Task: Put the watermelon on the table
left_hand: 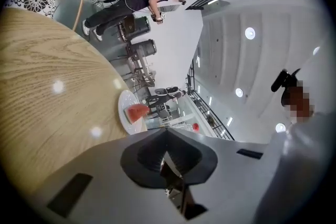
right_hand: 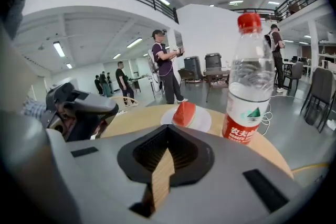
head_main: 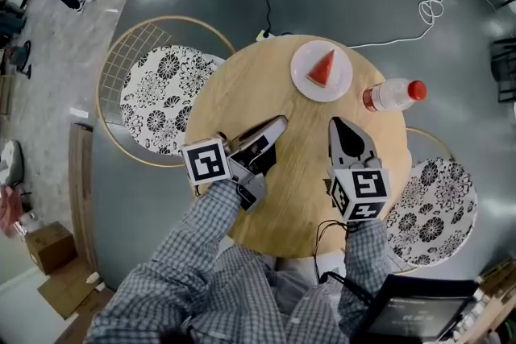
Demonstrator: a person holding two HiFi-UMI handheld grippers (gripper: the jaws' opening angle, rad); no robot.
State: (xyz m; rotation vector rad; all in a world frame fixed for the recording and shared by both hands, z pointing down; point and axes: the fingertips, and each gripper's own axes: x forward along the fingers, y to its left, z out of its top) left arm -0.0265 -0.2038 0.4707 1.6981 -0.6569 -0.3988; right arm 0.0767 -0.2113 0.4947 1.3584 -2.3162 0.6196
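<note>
Round table [head_main: 298, 181]: one watermelon slice [head_main: 322, 69], one plate [head_main: 339, 83], one bottle [head_main: 393, 94].

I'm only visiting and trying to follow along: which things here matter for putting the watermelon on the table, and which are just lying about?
Part of the job:
watermelon slice; the white plate under it; round wooden table; left gripper and right gripper, both shut and empty.

Just lying about:
water bottle; floral-cushioned chair; white cable; cardboard box.
</note>
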